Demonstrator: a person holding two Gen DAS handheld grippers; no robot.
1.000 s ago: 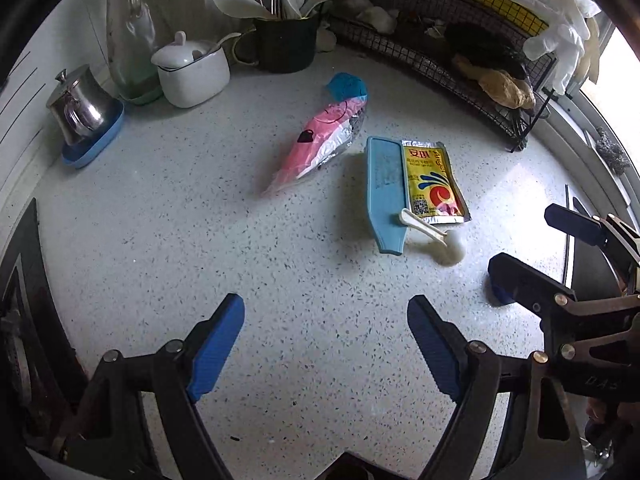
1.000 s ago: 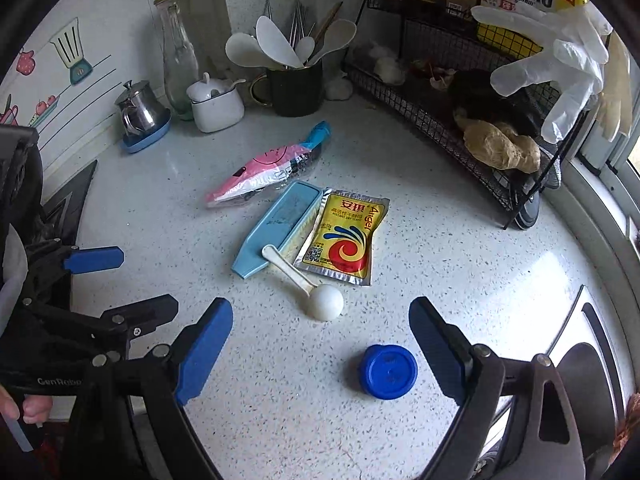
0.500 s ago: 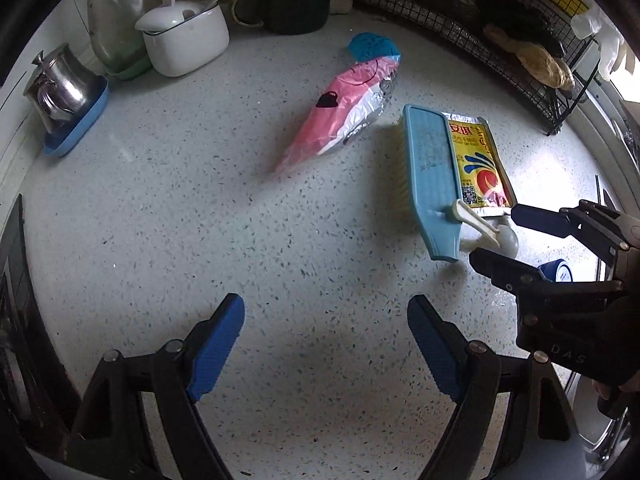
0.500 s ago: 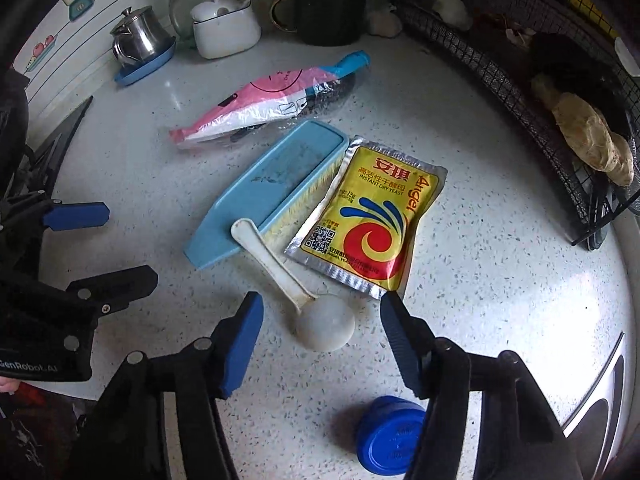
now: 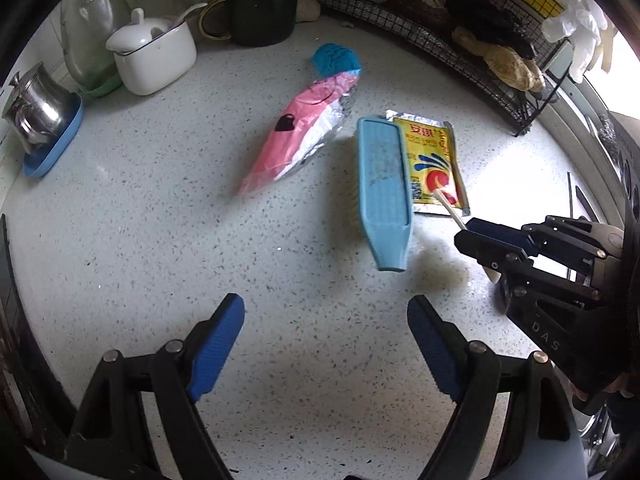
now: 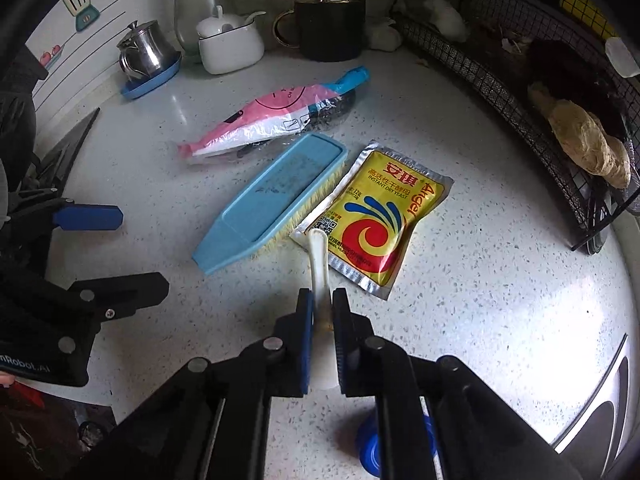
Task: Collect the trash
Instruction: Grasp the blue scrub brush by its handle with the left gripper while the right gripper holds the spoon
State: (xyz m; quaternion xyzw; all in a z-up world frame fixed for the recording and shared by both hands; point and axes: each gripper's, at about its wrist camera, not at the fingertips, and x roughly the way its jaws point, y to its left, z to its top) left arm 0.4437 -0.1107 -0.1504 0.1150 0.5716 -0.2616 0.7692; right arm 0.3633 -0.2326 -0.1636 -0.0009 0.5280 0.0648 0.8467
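Observation:
A white plastic spoon [image 6: 318, 256] lies on the speckled counter, and my right gripper [image 6: 320, 300] is closing on it, pads pressing both sides of the handle near the bowl. The handle's tip rests on a yellow yeast packet [image 6: 384, 216]. In the left wrist view the right gripper [image 5: 466, 236] comes in from the right with the spoon handle [image 5: 448, 206] sticking out. A pink and white wrapper [image 5: 304, 136] lies farther back. My left gripper [image 5: 326, 312] hangs open over bare counter, nothing between its fingers.
A light blue scrub brush [image 6: 272, 196] lies between wrapper and packet. A blue bottle cap [image 6: 368, 440] sits under my right gripper. A brownish wet stain [image 5: 444, 272] marks the counter. At the back stand a white lidded pot [image 5: 154, 56], a steel jug [image 5: 34, 112], a utensil mug [image 6: 330, 30] and a wire rack [image 6: 560, 120].
My right gripper has come down over the spoon and closed from wide open onto its handle; the spoon has swung towards the packet. The left gripper drifted slightly and stayed open.

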